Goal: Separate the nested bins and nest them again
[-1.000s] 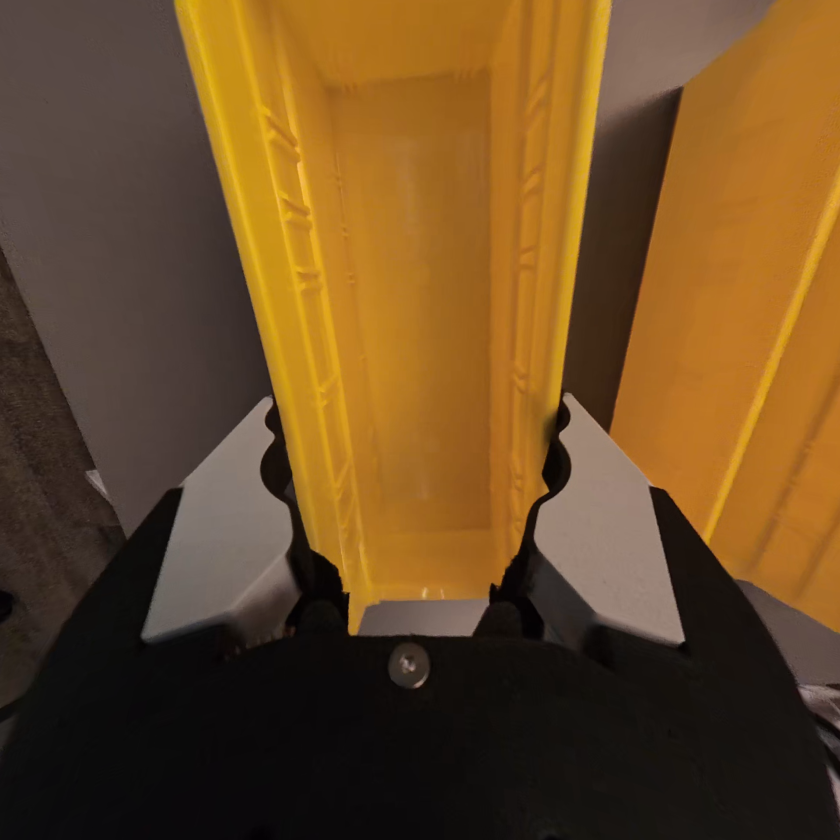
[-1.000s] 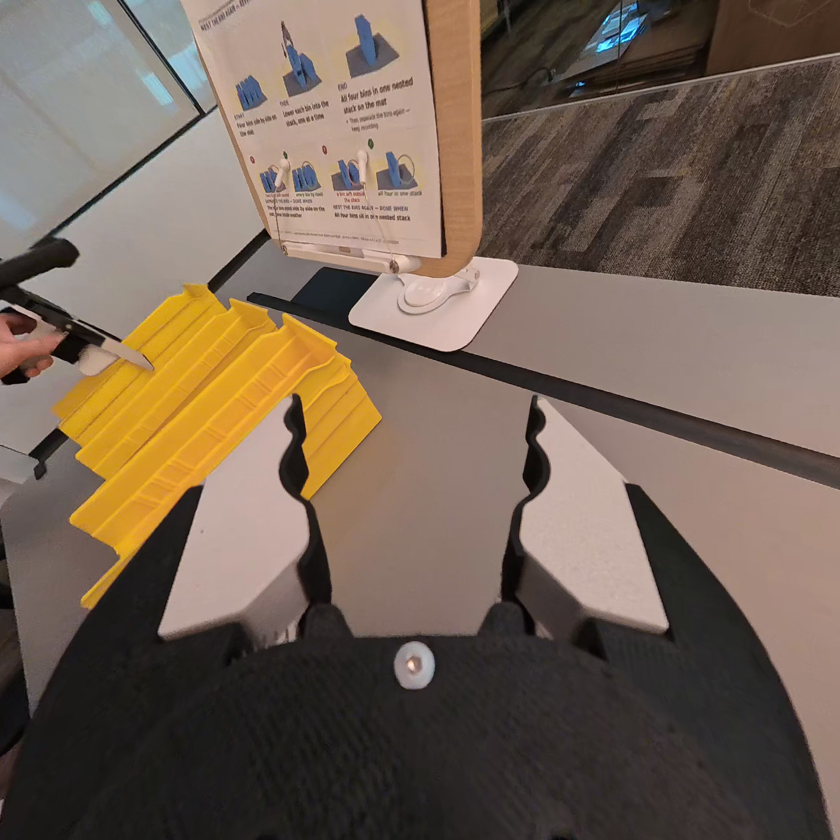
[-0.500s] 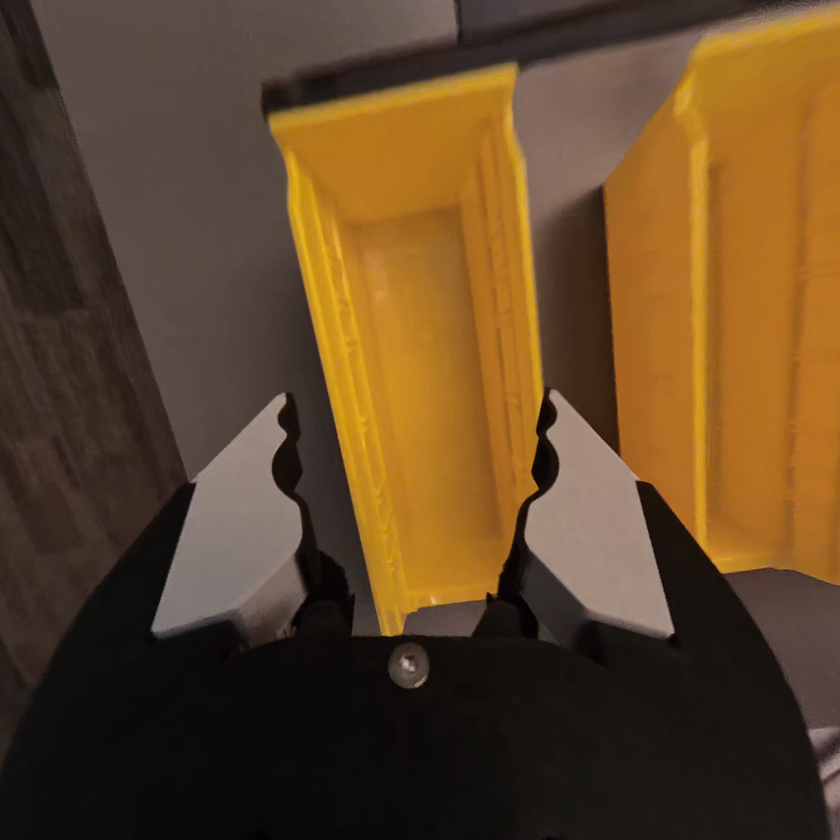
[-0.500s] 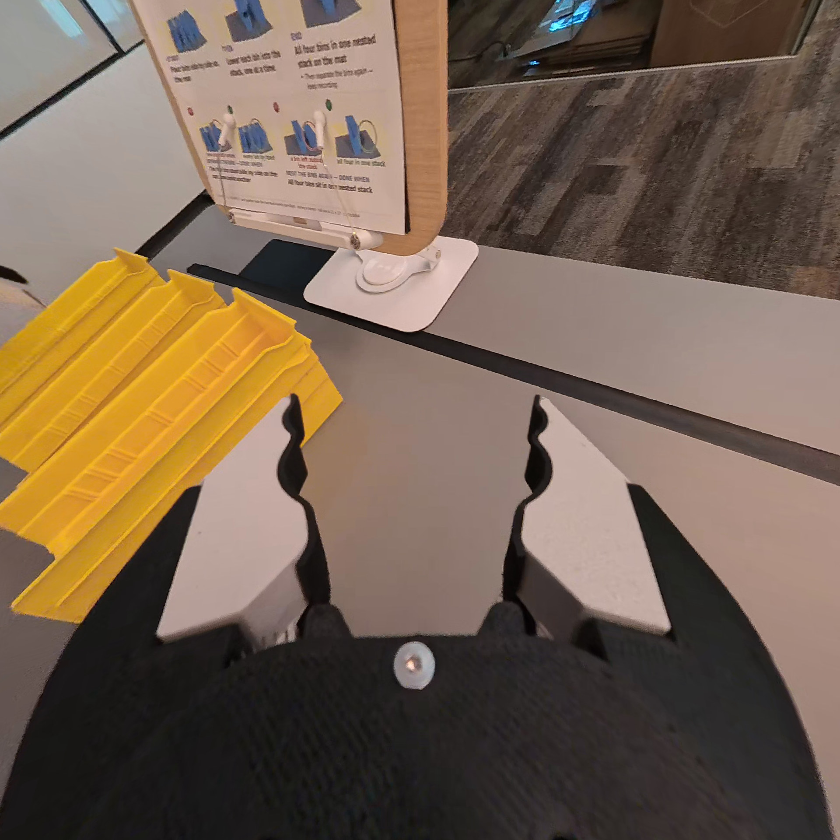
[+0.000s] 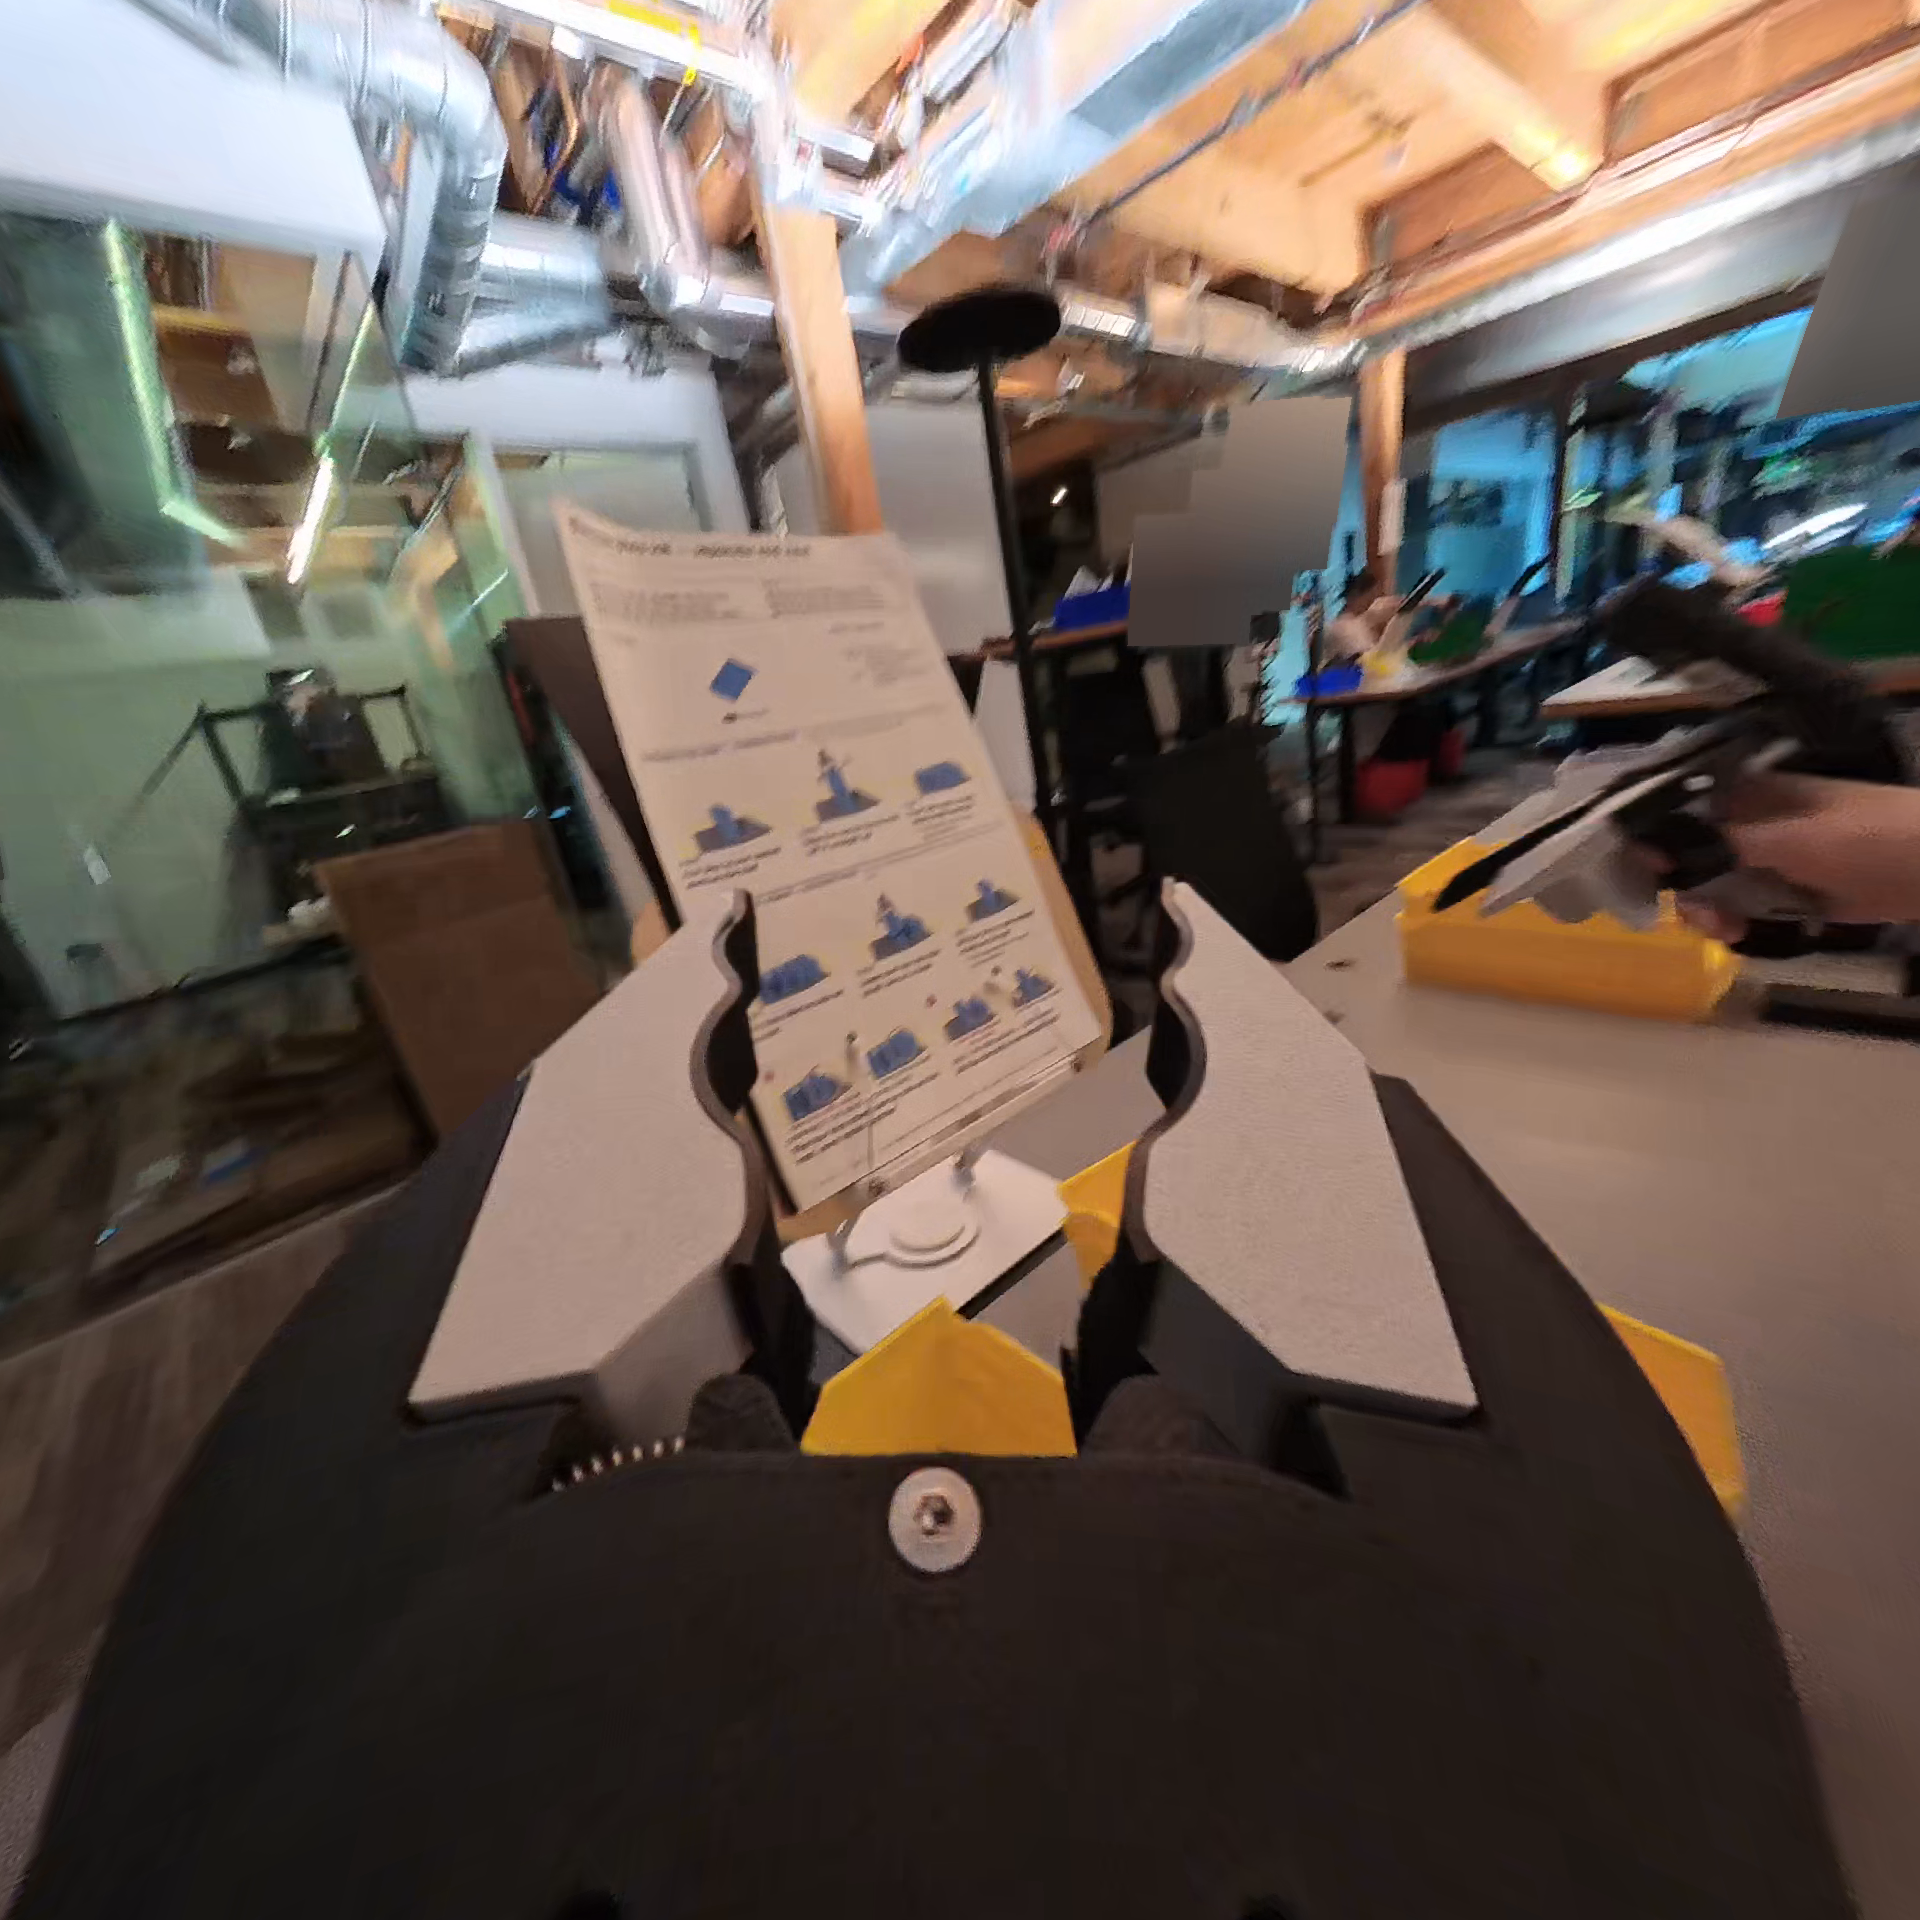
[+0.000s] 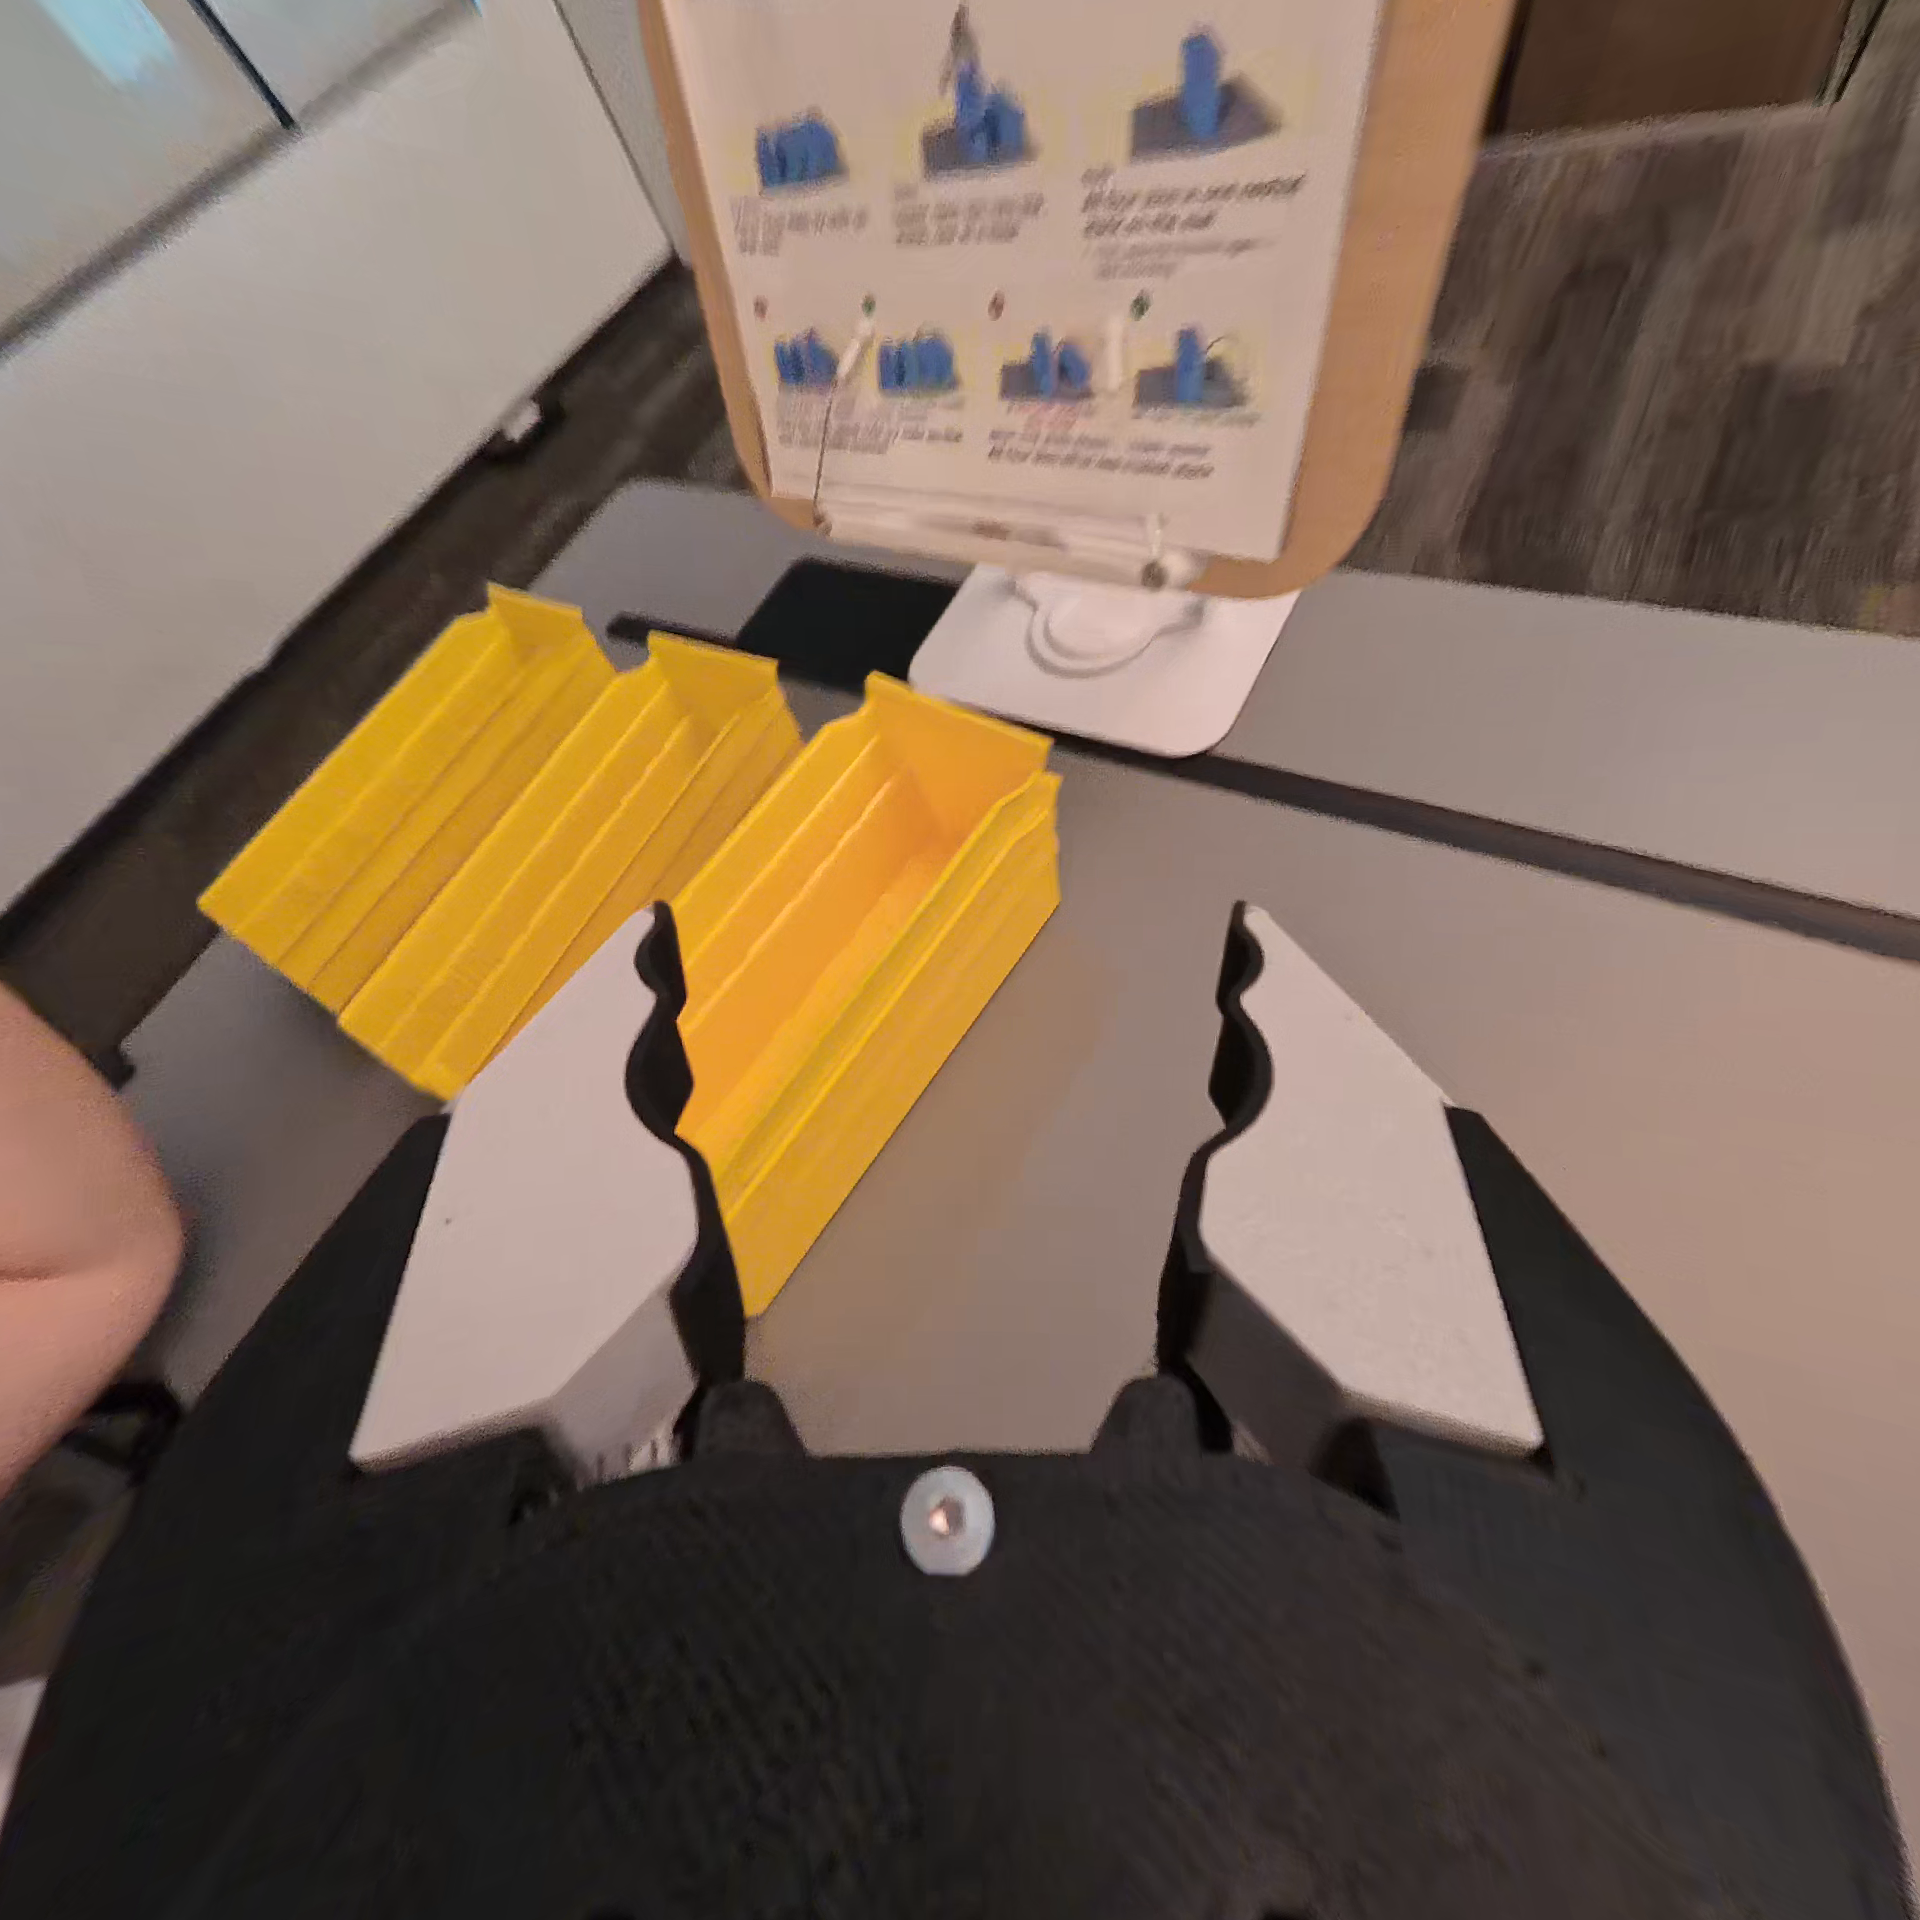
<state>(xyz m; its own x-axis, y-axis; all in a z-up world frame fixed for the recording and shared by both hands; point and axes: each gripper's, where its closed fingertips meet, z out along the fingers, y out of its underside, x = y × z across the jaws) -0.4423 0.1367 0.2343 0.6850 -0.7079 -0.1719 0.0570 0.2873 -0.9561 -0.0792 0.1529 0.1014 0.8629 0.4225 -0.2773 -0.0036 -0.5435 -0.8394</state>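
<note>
yellow bins (image 6: 665,883) are seen in a row on the grey table (image 6: 1455,1039), just in front of the sign stand (image 6: 1101,665); three can be counted in the right wrist view, and the one nearest the stand's white base looks to have another nested in it, though that cannot be told for sure. separation appears done or nearly so, and re-nesting is judged to come next.

the right gripper (image 6: 945,935) is held above the table with its jaws wide and nothing between them. the left gripper (image 5: 956,925) is raised and tilted up, jaws moderately apart and bare; yellow bin edges (image 5: 935,1392) are seen below it.

for a clean nest, a bin should be gripped across its long walls, lifted level, lined up over its neighbour and lowered straight, so that the rims are not caught.

the sign stand rises close behind the row, and its base could be struck on a high lift. carpet (image 6: 1662,364) is seen beyond the table.
</note>
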